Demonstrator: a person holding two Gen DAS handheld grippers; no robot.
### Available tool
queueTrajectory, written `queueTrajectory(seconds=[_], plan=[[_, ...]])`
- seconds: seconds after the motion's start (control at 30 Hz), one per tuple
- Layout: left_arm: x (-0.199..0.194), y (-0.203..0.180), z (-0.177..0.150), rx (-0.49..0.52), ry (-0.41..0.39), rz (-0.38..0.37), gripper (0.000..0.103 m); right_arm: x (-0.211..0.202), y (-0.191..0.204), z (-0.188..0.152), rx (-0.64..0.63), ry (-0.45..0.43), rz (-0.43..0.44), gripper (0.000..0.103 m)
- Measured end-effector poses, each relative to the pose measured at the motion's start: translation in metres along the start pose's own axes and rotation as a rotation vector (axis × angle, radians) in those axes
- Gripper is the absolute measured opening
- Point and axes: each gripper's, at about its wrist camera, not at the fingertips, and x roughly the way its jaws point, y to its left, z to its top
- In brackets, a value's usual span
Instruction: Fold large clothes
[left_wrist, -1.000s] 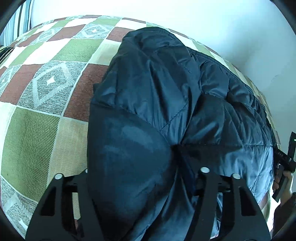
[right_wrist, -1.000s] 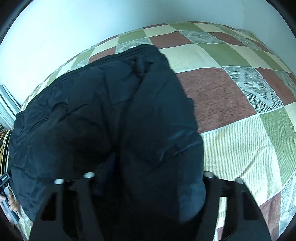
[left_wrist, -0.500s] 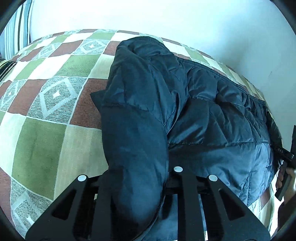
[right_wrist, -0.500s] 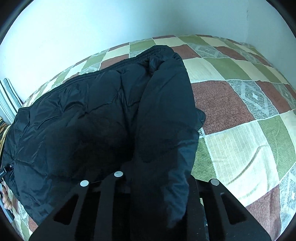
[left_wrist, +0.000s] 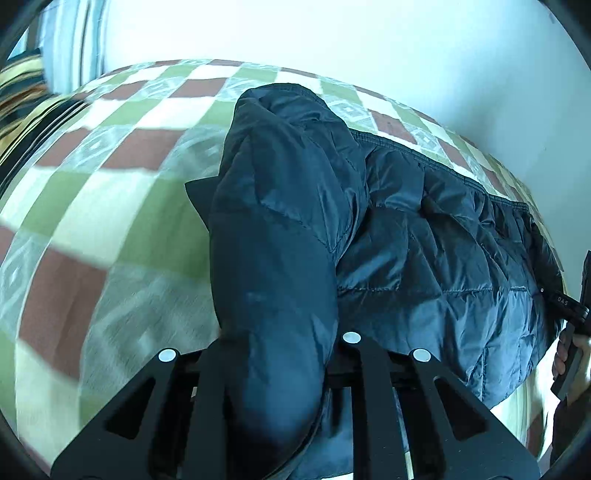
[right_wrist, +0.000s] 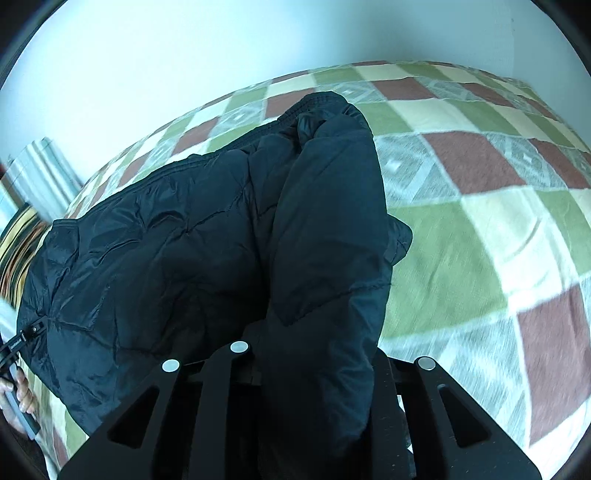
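Observation:
A dark navy puffer jacket (left_wrist: 424, 258) lies across a checked bedspread (left_wrist: 110, 229); it also shows in the right wrist view (right_wrist: 166, 251). My left gripper (left_wrist: 284, 369) is shut on one padded sleeve (left_wrist: 273, 258), which runs up between its fingers. My right gripper (right_wrist: 310, 369) is shut on the other sleeve (right_wrist: 328, 240). Both sleeves are lifted and drape toward the cameras. The fingertips are hidden by fabric.
The bedspread (right_wrist: 480, 229) has green, brown and cream squares. A white wall (left_wrist: 332, 37) stands behind the bed. A striped pillow (left_wrist: 22, 96) lies at the far left. The other hand and gripper handle (left_wrist: 572, 332) show at the right edge.
Both grippers have pulled back and up with the sleeves in them. The jacket looks farther away and more of the bed and wall shows. The bedspread is motion-blurred now.

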Motion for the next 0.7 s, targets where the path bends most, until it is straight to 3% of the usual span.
queueTrajectory(seconds=[0.27,0.4,0.47,0.63,0.7], plan=[[-0.057,0.028,-0.059,-0.016,0.017,0.023,0.017,-0.037,0.02,-0.062,-0.007,0.024,0.038,0.019],[-0.061,0.039,-0.075,-0.042,0.02,0.011,0.017,-0.047,0.025,-0.083,-0.017,0.016,0.027,0.019],[-0.059,0.042,-0.075,-0.053,0.015,0.001,0.017,-0.048,0.025,-0.083,-0.029,0.01,0.022,0.021],[-0.059,0.04,-0.074,-0.057,0.008,0.008,0.017,-0.06,0.023,-0.082,-0.022,0.0,-0.037,0.04],[-0.06,0.041,-0.074,-0.061,0.006,0.003,0.017,-0.067,0.024,-0.082,-0.024,-0.015,-0.065,0.041]])
